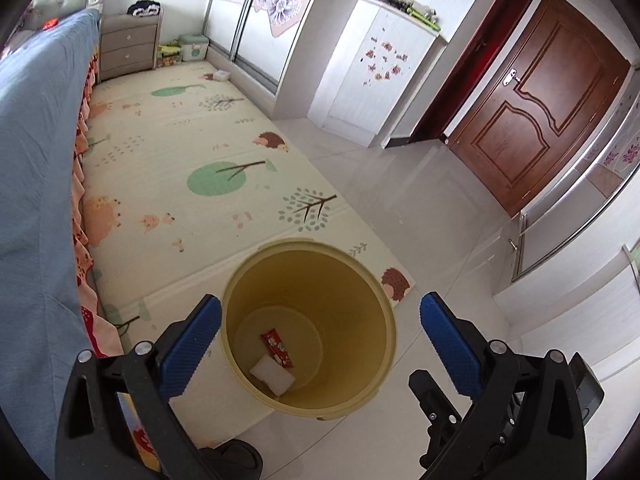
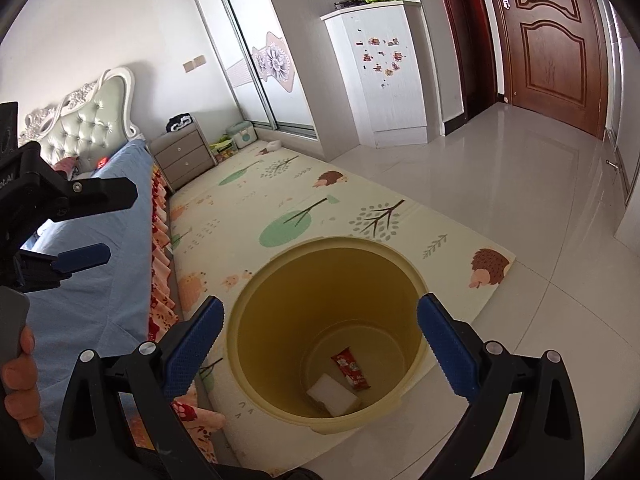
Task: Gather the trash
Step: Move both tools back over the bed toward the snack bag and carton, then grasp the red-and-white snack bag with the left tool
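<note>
With jaws wide, bin (image 1: pixel 310 402) rim between.

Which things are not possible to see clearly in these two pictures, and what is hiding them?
- Left wrist view: bed top, hidden behind the hanging blue sheet.
- Both views: print on the red wrapper in the yellow bin, too small to read.
- Both views: underside of the white piece, and part of the bin floor behind the near wall.
- Right wrist view: items on the white cabinet, too small.
</note>
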`<state>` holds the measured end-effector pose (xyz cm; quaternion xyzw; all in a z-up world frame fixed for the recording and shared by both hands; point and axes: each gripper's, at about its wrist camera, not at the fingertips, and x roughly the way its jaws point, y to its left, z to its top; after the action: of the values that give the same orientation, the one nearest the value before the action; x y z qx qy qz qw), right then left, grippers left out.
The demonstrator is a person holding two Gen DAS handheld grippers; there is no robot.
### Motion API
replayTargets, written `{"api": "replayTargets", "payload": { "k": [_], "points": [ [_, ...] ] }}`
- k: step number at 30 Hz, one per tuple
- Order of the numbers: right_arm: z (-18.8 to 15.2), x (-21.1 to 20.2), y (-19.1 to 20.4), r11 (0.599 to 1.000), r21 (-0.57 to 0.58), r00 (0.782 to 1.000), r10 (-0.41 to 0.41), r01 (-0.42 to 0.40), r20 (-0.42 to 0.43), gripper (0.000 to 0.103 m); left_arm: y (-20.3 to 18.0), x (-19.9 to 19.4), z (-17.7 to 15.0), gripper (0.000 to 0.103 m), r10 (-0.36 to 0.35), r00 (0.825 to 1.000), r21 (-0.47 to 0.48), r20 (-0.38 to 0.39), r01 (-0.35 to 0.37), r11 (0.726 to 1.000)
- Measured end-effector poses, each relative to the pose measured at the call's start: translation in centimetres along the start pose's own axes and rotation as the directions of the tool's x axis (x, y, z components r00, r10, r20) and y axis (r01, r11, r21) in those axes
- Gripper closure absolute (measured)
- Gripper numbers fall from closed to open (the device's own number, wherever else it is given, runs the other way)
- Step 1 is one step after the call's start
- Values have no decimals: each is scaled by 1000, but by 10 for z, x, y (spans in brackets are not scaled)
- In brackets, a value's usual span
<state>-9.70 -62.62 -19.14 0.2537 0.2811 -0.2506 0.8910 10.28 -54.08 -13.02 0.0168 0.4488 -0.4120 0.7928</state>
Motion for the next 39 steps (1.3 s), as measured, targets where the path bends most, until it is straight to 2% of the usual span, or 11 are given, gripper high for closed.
{"api": "replayTargets", "payload": {
  "k": [5,8,13,16,20,24,26,35,39],
  "points": [
    [6,-21,36,995,-55,995,85,-82,52,8,3,-78,-1,4,35,988,40,148,-41,998],
    [9,-35,62,988,-86,987,135,-127,83,8,11,-119,-11,4,80,980,78,181,-95,992],
    [5,-59,114,958,-152,960,261,-245,100,8,39,-182,-39,4,183,947,88,263,-213,973],
    [1,-76,151,927,-219,938,331,-304,100,8,62,-216,-56,4,261,916,47,306,-288,957],
    [-6,-99,197,880,-320,910,401,-351,107,8,93,-260,-80,4,363,858,-40,363,-375,926],
    [-15,-112,237,828,-392,884,461,-401,71,8,117,-291,-97,4,450,812,-79,373,-455,887],
    [-22,-119,255,810,-422,879,473,-408,59,8,130,-306,-107,4,477,794,-108,377,-474,874],
    [-49,-143,312,726,-528,846,532,-441,26,8,173,-358,-153,4,533,749,-208,392,-493,845],
    [-59,-152,329,693,-538,818,575,-481,9,8,196,-371,-171,4,575,732,-269,366,-509,818]
  ]
}}
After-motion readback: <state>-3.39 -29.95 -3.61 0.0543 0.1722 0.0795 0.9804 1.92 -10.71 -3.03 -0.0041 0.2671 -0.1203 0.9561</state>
